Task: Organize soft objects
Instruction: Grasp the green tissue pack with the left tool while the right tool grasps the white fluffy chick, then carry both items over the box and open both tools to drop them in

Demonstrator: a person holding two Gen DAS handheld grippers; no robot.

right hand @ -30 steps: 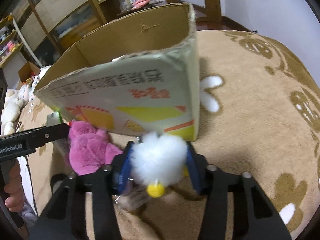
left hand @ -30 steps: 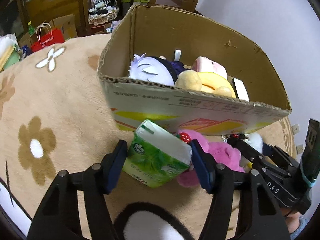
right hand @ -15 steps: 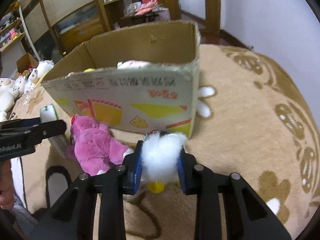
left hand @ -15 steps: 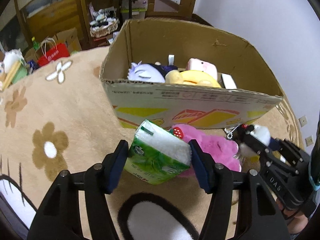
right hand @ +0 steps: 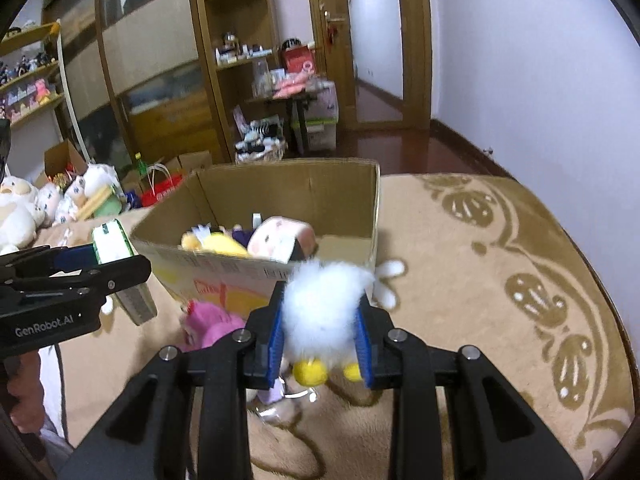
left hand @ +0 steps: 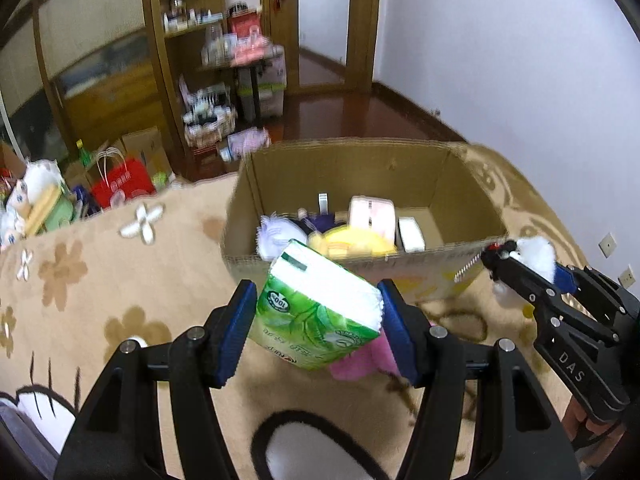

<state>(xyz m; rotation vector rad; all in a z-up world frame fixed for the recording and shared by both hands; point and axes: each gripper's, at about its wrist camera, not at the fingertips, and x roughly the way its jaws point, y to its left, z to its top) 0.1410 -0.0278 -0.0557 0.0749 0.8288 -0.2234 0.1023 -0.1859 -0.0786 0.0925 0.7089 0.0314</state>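
Btwn tongs: 1 tissue pack [left hand: 320, 312], 1 white plush [right hand: 324, 312]

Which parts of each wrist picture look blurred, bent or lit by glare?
Left wrist view: wooden shelves smeared by blur, green tissue pack sharper, walls bowed, corners black. Right wrist view: white fluffy toy soft-edged, open cardboard box slightly blurred, doorframe curved; no strong glare.

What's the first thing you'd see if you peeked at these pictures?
Probably the fluffy white toy with yellow feet, squeezed in the right gripper just in front of the cardboard box. Next, the green tissue pack, clamped in the left gripper before the same box, which already holds plush toys. A pink plush lies on the flowery rug below.
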